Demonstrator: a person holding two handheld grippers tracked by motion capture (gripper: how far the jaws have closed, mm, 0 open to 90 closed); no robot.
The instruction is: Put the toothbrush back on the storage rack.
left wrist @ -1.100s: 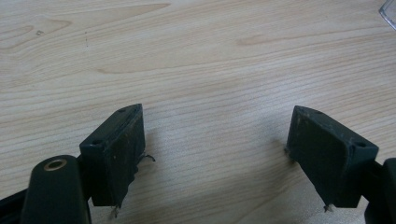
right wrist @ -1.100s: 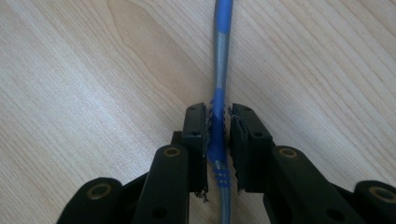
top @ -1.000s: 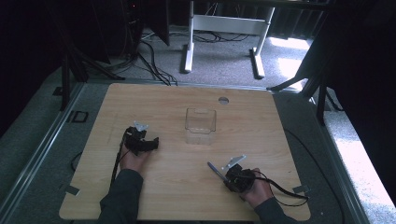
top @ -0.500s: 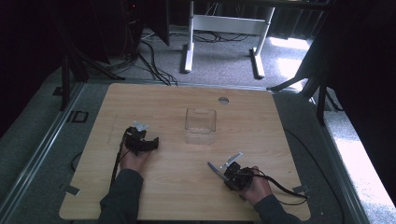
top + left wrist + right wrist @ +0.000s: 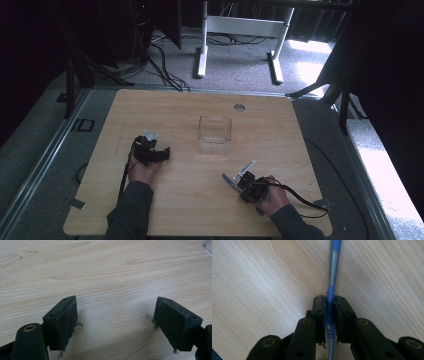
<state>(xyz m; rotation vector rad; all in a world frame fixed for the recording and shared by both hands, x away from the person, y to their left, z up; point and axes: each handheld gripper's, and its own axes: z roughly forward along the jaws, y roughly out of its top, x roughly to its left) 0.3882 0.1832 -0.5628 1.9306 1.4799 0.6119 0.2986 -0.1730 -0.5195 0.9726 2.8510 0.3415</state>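
My left claw [image 5: 159,154] sits spread wide near the bench's left side; my right claw [image 5: 329,312], near the front edge, is clamped tight.

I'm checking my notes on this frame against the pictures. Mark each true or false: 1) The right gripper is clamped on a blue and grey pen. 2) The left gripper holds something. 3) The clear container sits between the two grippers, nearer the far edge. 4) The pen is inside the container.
1) True: the right gripper is shut on the pen.
2) False: the left gripper is open, only bare table between its jaws.
3) True: the clear container stands farther up the table than both.
4) False: the pen is in the right gripper, apart from the container.
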